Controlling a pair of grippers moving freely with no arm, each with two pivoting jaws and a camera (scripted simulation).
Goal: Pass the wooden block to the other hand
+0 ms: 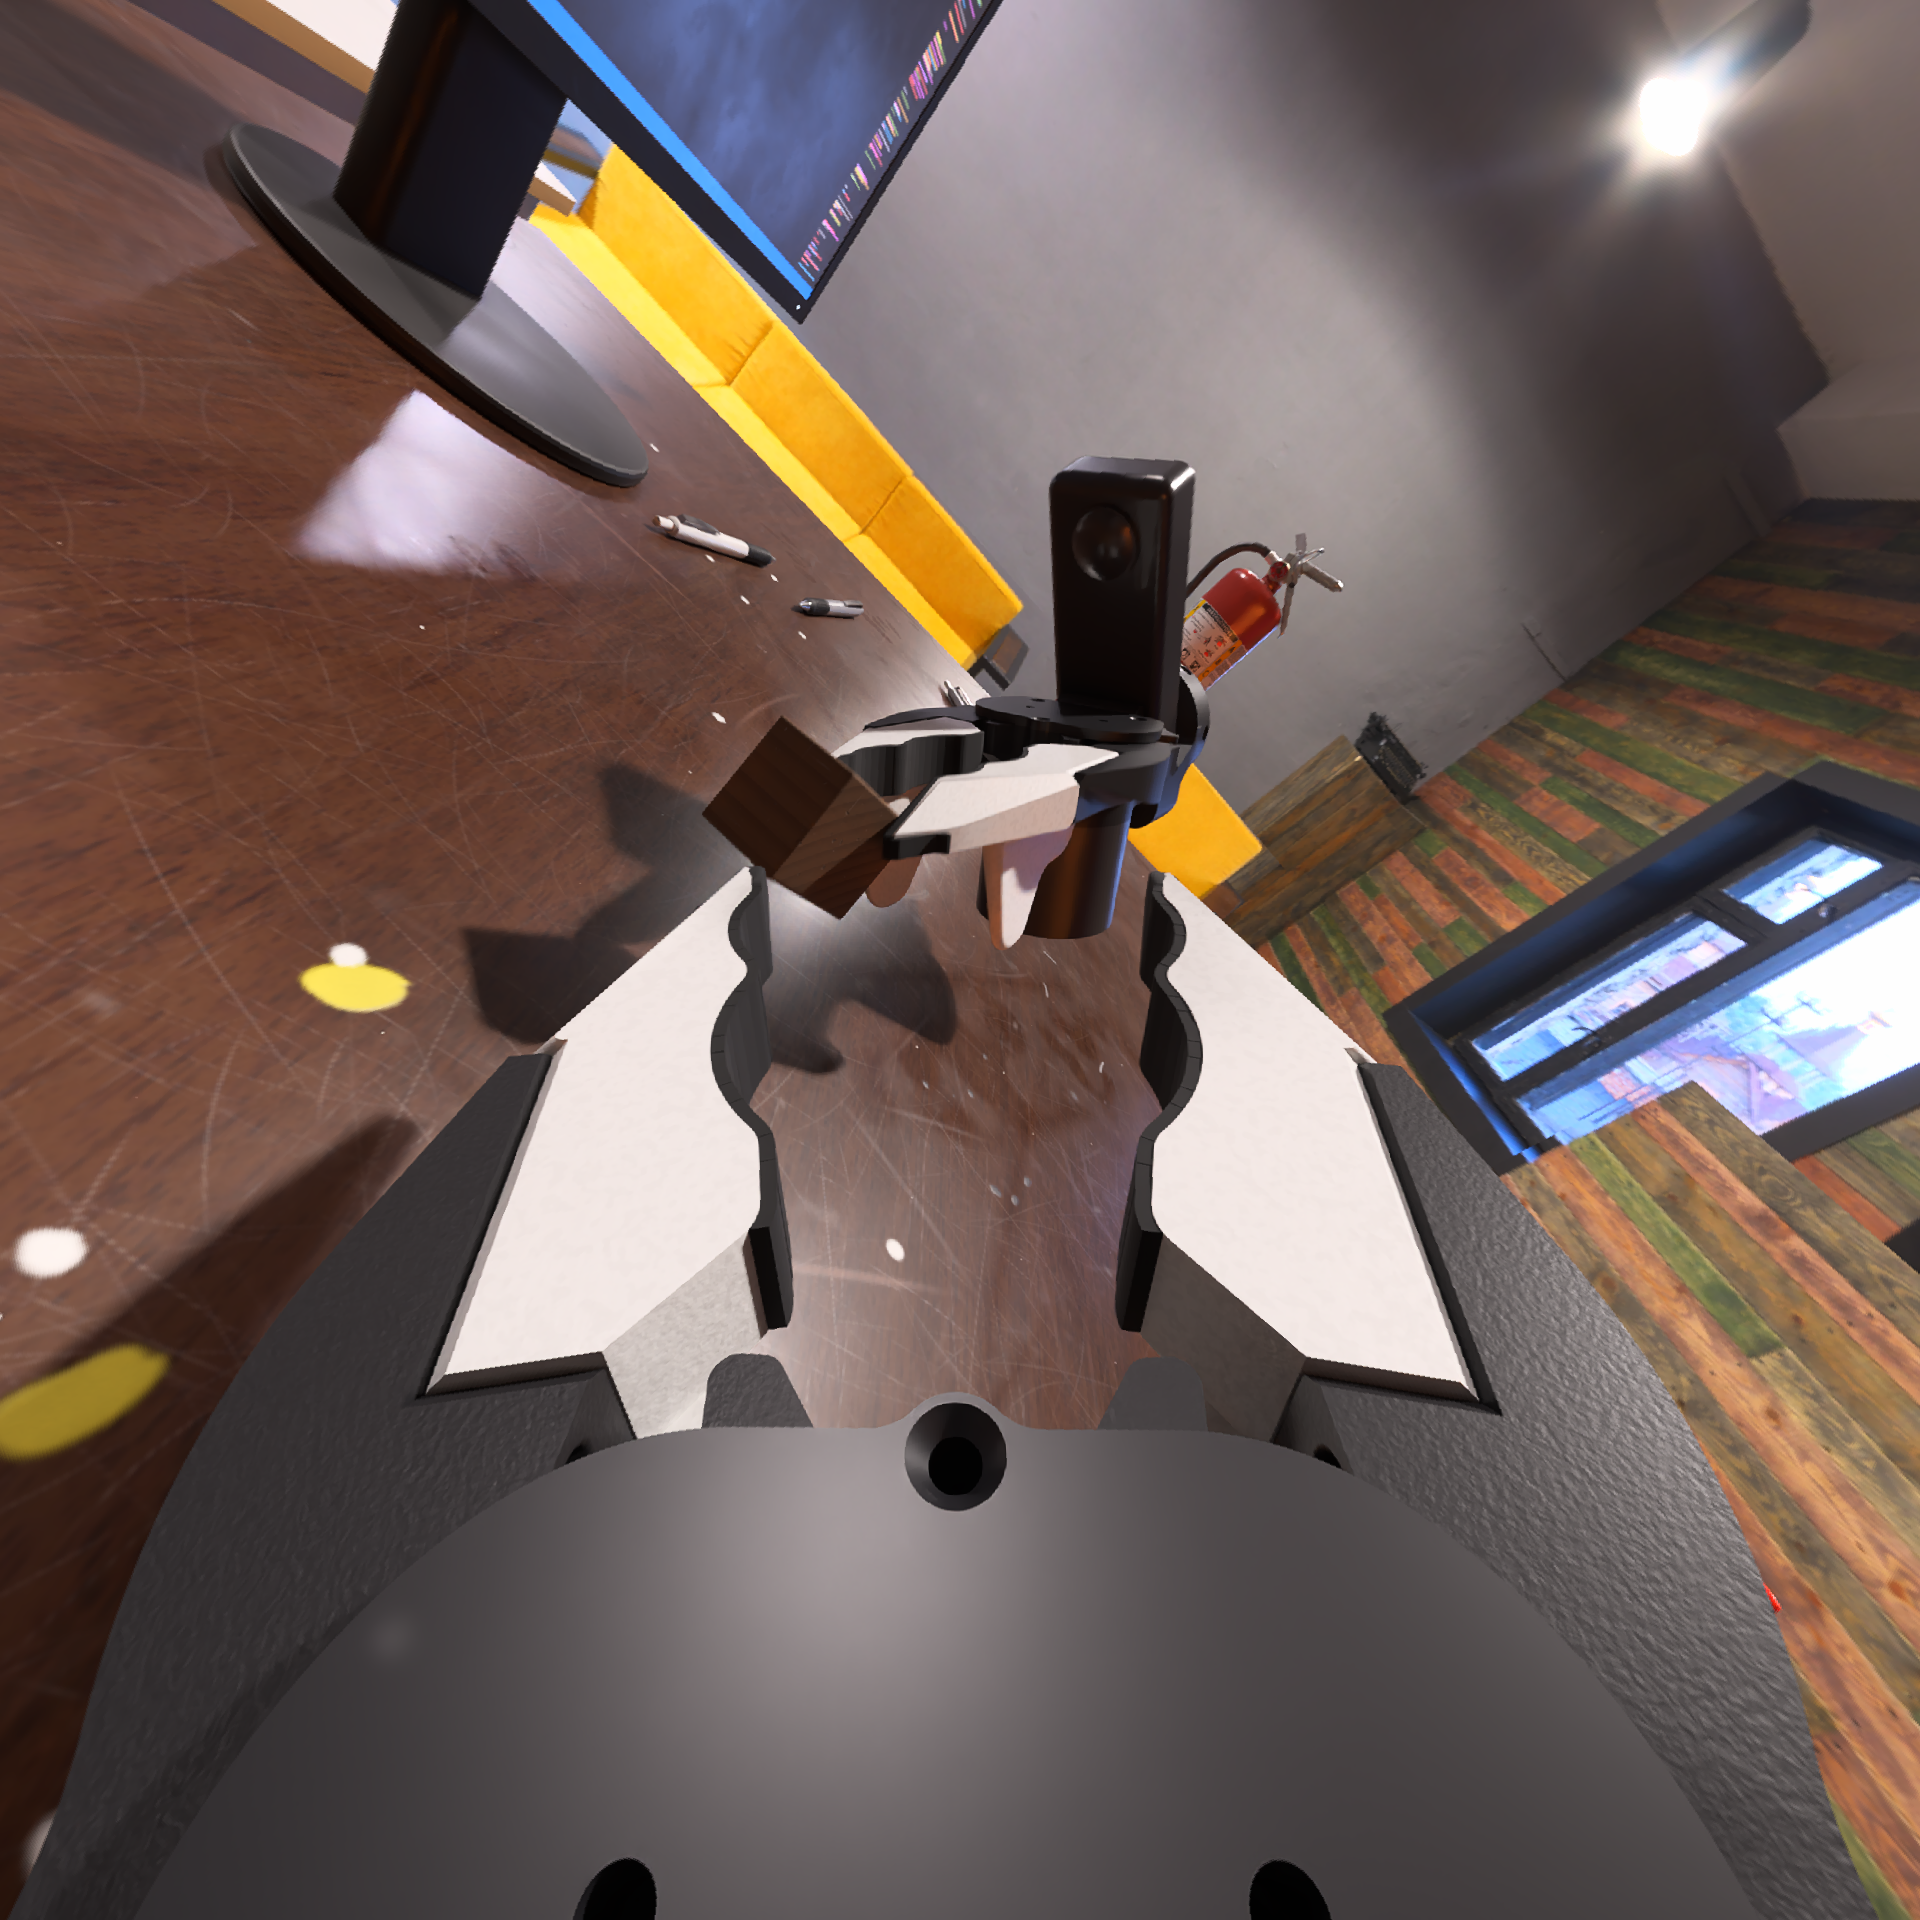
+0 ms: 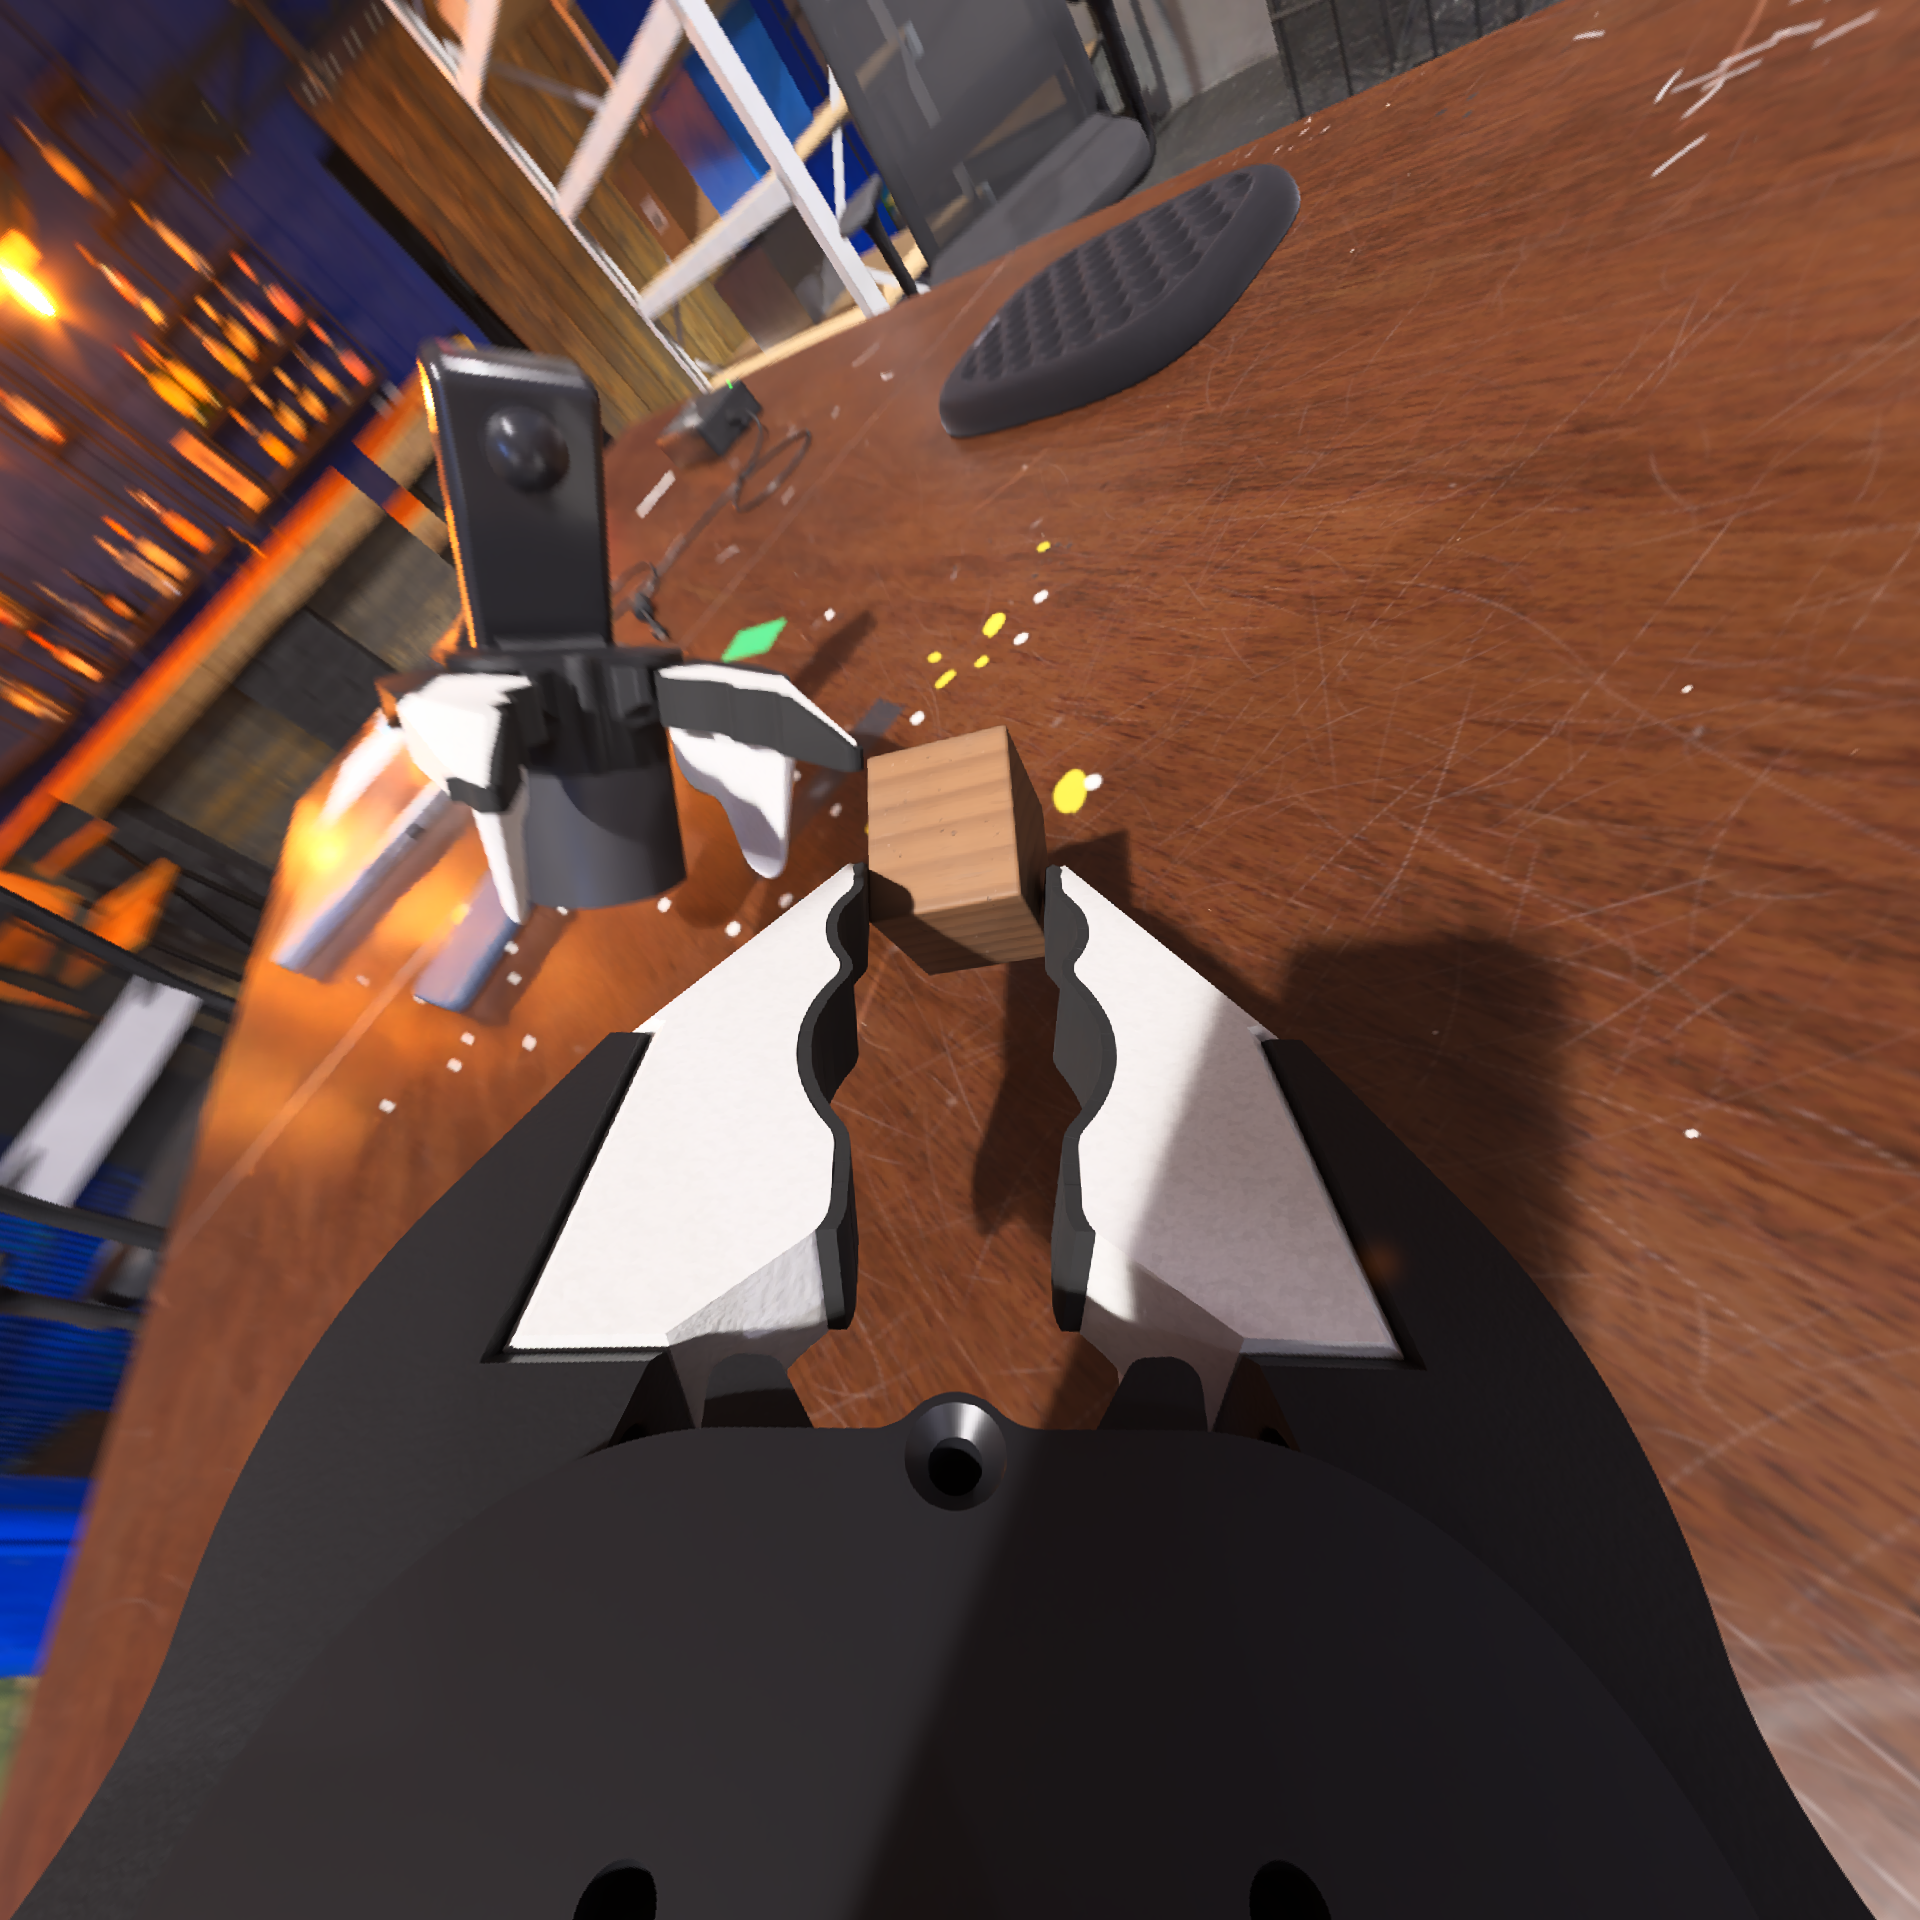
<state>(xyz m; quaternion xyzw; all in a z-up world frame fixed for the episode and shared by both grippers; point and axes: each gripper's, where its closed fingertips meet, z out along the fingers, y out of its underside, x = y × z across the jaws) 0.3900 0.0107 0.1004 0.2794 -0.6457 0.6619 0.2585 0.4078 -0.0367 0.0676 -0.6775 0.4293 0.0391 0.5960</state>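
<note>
wooden block [image 2: 954, 844] pinched at the fingertips of the right tool [image 2: 954, 894], lifted clear of the tabletop [image 2: 1455, 727], probably so its far end stays free for a second grip. left tool [image 1: 954, 904] spread, empty, just beside the block and facing it (receiving pose, by my reading). beyond the block: a fire extinguisher [image 1: 1236, 613] with a label too small to read, and a monitor [image 1: 790, 114].

Writing in view: two things bear it, neither readable

A fire extinguisher [image 1: 1236, 613], right of centre in the left wrist view, carries a small blurred label; the monitor [image 1: 769, 125] at the upper middle shows tiny coloured lines of text
</note>
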